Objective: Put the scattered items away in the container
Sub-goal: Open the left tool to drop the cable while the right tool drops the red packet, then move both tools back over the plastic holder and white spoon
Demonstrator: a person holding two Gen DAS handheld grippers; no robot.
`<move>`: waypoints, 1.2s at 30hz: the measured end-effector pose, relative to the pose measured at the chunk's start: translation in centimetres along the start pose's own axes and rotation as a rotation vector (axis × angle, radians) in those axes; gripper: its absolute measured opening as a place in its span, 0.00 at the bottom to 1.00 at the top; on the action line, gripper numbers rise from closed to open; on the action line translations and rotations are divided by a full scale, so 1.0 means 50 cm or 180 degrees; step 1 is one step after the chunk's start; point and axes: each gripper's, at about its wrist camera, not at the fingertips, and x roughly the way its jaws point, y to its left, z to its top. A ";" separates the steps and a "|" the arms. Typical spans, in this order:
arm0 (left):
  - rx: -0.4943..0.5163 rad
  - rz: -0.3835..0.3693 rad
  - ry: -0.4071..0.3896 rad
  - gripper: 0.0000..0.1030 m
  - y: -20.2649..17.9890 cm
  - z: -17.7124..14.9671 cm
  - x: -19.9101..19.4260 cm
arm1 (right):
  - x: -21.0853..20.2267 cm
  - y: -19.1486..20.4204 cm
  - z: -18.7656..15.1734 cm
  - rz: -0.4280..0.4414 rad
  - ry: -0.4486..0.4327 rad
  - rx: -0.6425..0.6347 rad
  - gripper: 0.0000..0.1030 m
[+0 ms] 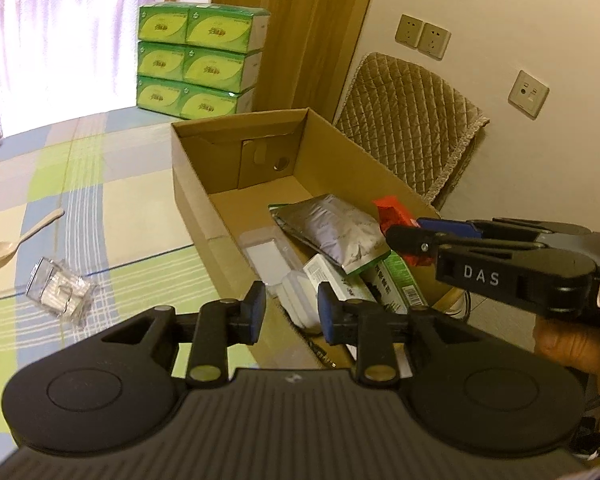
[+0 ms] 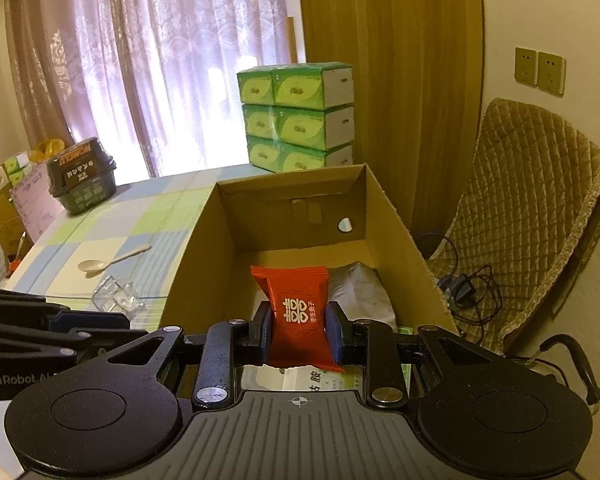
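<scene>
The red packet [image 2: 299, 316] sits clamped between the pads of your right tool [image 2: 299, 328], held upright over the near end of the box [image 2: 396, 216] — it is above the silver pouch [image 2: 364, 288] and the green-and-white cartons [image 1: 396, 284] already lying inside, not yet resting on them. Your left tool [image 1: 291, 312] hangs just in front of the box's near edge with its fingers parted a moderate way and nothing between them. To finish this step well, I would carry the packet a little further in, toward the bare floor at the far half of the box, and lower it before you let go; a light foil packet dropped from height may skid off the pouch or land on the rim. Open the right tool fully so neither pad drags the wrapper back out, then lift straight up clear of the wall. Keep the left tool low and out of the right one's path, since the two are close beside each other here. Out on the checked counter [image 1: 100, 240], left of the box, the spoon [image 1: 16, 242] and the clear plastic case [image 1: 60, 292] lie well apart from it — those look like the left tool's next jobs, the case being the nearer.
</scene>
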 end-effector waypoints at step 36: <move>-0.0334 0.0229 -0.0002 0.48 0.075 -0.080 -0.075 | -0.029 0.051 -0.027 0.0008 -0.0196 -0.0029 1.00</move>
